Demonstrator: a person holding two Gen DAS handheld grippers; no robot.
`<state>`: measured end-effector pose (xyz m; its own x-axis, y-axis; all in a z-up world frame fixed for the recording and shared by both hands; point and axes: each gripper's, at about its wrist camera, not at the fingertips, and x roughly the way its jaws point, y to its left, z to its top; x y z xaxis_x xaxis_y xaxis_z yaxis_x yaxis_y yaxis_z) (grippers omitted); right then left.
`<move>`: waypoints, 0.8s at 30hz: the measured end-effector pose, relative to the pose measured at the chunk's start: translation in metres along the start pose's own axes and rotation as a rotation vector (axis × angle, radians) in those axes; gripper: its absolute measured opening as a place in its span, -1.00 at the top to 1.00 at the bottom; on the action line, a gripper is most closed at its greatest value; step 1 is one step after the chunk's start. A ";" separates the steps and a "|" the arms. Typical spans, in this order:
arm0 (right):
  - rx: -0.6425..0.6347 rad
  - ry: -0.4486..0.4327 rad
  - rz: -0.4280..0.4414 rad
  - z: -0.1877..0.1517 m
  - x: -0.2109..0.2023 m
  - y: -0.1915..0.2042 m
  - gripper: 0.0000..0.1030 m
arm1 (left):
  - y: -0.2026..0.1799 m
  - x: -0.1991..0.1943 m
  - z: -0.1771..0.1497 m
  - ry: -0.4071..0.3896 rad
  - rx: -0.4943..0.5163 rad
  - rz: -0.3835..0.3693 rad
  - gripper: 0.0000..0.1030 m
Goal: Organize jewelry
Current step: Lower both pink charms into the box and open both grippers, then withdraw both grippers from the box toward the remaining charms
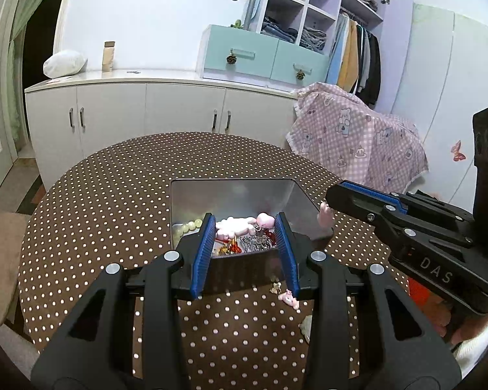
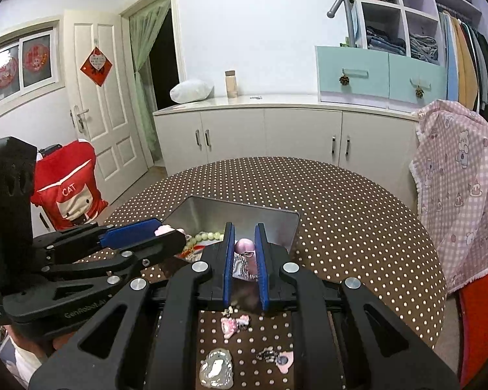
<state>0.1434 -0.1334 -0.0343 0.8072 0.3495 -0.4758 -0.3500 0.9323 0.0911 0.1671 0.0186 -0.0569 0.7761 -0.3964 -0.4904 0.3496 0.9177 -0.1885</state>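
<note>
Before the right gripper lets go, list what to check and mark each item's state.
1. pink charm gripped between the right gripper fingers: ok.
2. Charm fully over the metal tin: cannot tell; it hangs at the tin's right rim.
3. left gripper out of the drop path: ok, open at the near wall.
4. Room in the tin: ok, the back is bare.
5. Table cleared: not ok; the pink bear charm and clear piece lie outside the tin.

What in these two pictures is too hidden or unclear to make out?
- Tin contents: left view, left gripper fingers cover part.
- Right gripper grip on the pink charm: right view, contact unclear.
- Silver pendant: right view, too blurred for detail.
</note>
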 end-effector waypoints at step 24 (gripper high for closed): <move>0.027 0.035 -0.006 0.000 0.010 -0.013 0.32 | 0.002 0.006 0.001 0.014 0.006 0.028 -0.12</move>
<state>0.1567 -0.1422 -0.0400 0.7918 0.3405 -0.5071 -0.3316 0.9368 0.1114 0.1735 0.0179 -0.0592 0.7783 -0.3698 -0.5075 0.3306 0.9284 -0.1695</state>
